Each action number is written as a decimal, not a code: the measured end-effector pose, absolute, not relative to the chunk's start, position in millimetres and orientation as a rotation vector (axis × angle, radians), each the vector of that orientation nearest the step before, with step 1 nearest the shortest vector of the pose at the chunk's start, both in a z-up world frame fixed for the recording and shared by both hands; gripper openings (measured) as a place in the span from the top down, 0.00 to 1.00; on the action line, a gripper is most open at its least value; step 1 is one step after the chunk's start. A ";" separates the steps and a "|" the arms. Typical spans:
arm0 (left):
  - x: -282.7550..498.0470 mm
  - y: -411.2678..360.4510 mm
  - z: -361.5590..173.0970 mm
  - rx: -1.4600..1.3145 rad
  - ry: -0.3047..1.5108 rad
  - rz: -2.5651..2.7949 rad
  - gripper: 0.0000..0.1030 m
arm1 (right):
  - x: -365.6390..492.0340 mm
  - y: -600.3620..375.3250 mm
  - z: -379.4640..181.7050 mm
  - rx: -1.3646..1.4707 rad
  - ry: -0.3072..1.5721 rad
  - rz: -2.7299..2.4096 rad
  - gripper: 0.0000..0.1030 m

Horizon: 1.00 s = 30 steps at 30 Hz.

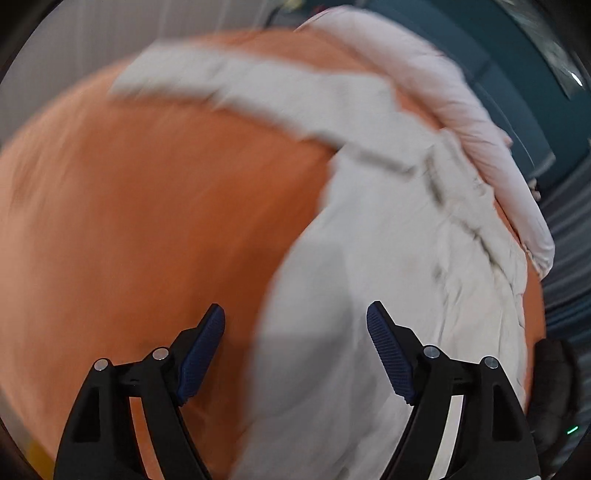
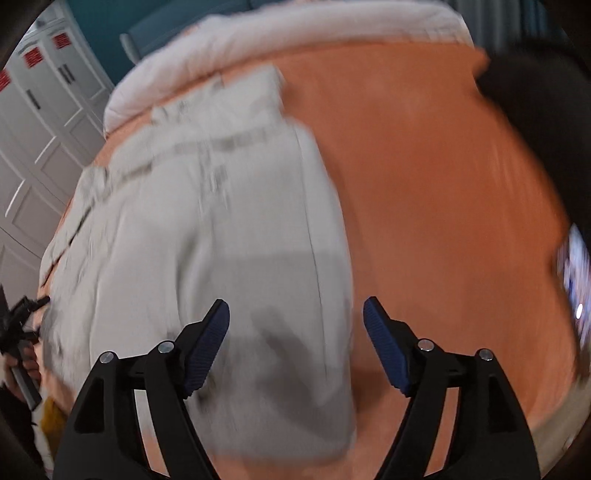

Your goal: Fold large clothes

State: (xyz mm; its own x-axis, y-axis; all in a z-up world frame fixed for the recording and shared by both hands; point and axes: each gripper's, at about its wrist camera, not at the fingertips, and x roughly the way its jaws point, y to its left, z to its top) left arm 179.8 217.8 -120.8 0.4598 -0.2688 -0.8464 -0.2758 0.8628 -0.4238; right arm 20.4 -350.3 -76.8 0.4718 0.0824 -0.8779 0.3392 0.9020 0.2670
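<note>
A large pale grey garment (image 1: 388,229) lies spread on an orange bed sheet (image 1: 147,206), one sleeve stretched toward the upper left. My left gripper (image 1: 295,314) hangs above the garment's left edge, jaws wide apart, nothing between the blue pads (image 1: 201,354). In the right wrist view the same garment (image 2: 207,229) covers the left half of the orange sheet (image 2: 443,206). My right gripper (image 2: 295,310) hovers over its near right edge, open and empty. Both views are motion-blurred.
A rolled pale pink duvet (image 1: 461,103) lies along the far side of the bed, also visible as the pink duvet (image 2: 295,33) in the right view. White panelled wardrobe doors (image 2: 40,129) stand at left. A dark shape (image 2: 546,122) blocks the upper right.
</note>
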 end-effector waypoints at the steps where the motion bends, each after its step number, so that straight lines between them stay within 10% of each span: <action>1: 169.4 222.9 -123.7 -0.599 1.108 -0.016 0.26 | 10.2 -346.4 -86.4 0.475 1.108 -0.162 0.29; 4: 152.2 216.0 -118.2 -0.564 1.094 -0.068 0.26 | -11.5 -342.5 -104.5 0.561 1.109 -0.158 0.29; 8: 150.9 189.2 -117.4 -0.487 1.156 -0.157 0.75 | -12.5 -337.6 -92.7 0.633 1.071 -0.110 0.80; 10: 145.8 180.4 -102.6 -0.431 1.132 -0.160 0.90 | -13.0 -330.5 -72.1 0.590 1.042 -0.100 0.87; 23: 3.1 187.0 -77.1 -0.082 1.298 -0.263 0.92 | -150.4 -287.3 -46.8 0.315 1.278 -0.035 0.87; 30: -3.4 214.1 -56.4 -0.329 1.252 -0.211 0.81 | -155.8 -297.6 -28.7 0.316 1.259 -0.083 0.69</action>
